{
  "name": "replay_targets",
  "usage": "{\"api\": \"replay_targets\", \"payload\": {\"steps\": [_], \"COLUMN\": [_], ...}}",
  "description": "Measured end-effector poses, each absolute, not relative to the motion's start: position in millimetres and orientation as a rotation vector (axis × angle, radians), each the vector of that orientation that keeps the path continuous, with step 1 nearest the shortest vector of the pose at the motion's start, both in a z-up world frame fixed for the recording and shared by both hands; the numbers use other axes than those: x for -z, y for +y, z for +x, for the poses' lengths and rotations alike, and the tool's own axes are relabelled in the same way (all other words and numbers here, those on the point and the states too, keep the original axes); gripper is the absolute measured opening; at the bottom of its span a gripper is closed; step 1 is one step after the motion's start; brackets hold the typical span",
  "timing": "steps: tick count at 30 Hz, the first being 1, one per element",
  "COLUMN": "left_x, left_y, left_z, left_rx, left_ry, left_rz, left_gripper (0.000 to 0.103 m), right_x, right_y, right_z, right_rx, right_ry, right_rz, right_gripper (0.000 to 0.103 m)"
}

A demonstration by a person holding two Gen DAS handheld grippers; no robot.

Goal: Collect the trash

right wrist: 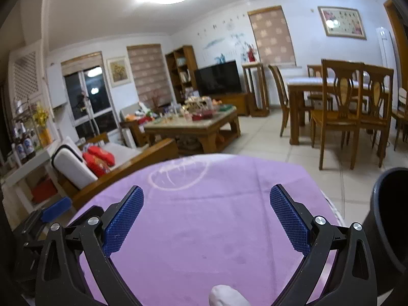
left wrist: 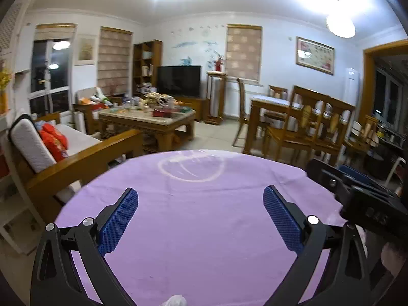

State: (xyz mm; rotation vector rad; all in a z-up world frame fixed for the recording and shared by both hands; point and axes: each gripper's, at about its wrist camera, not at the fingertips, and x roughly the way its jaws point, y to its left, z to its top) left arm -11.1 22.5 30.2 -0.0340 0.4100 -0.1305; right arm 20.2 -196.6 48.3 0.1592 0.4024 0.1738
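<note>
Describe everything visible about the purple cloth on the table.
The purple cloth covering the table looks like soft, matte fabric, spread flat with faint creases and a few dim spots. A pale whitish ring mark sits near its far edge. A crumpled white scrap lies on its near edge. The open left claw and open right claw hang above it, holding nothing.
</note>
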Motion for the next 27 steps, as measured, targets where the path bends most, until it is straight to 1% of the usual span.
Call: {"api": "replay_targets", "payload": {"steps": [6,10,17,27], "left_x": [-23,-19,-20,-18], "left_y": [46,52,54,56], "left_z": [1,5,8,3], "left_rx": [0.067,0.045,0.016,-0.005], "left_ry": [0.411,0.425,0.45,0.445], "left_rz": [-0.062,-0.068,-0.086,-0.071], "left_gripper": [0.098,0.098,0.098,0.098], "right_x": [-50,-48,-45,-42], "right_y": [-172,-165,-176,-189], "right_z": [13,5,-2,-4], "right_rx": [-0.166,-0.168,-0.15,-0.135], "right_ry": [0.235,0.162,0.125,0.138], "right_rz": [0.075,0.033,0.035,0.065], "right_gripper": [0.098,0.098,0.098,0.098]}}
